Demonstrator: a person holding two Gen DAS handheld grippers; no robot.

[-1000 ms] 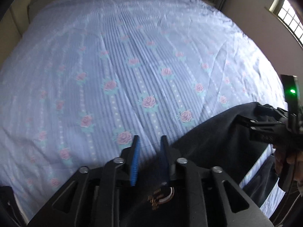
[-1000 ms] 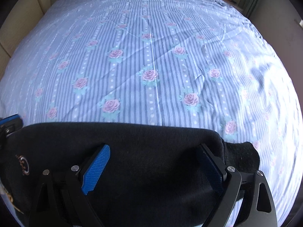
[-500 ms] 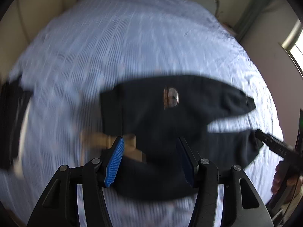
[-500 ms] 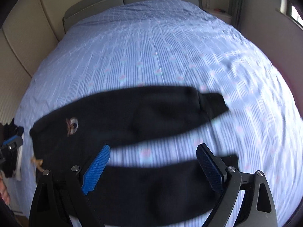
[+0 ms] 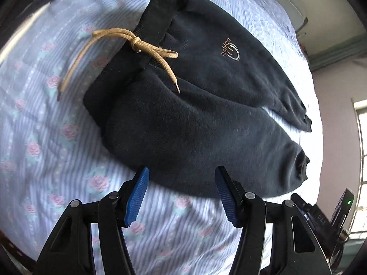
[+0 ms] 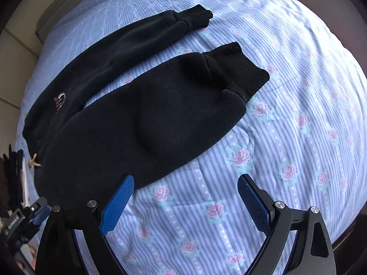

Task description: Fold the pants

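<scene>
Black fleece pants (image 5: 195, 114) lie spread flat on the bed, both legs apart, with a tan drawstring (image 5: 137, 43) at the waistband and a small logo (image 5: 230, 50) on the far leg. My left gripper (image 5: 181, 183) is open and empty, just short of the near leg's edge by the waist end. In the right wrist view the pants (image 6: 142, 114) run from the waist at left to the ribbed cuffs (image 6: 238, 68) at upper right. My right gripper (image 6: 185, 190) is open and empty, near the edge of the near leg.
The bed is covered by a blue striped sheet with pink roses (image 6: 298, 137). A dark garment pile (image 6: 11, 176) lies at the bed's left edge. A headboard (image 6: 66, 2) is at the back. A wall and window (image 5: 360, 149) stand to the right.
One second ago the left gripper was shut on the pants. Both grippers let the pants drop flat on the bed and have since moved down close to the near leg.
</scene>
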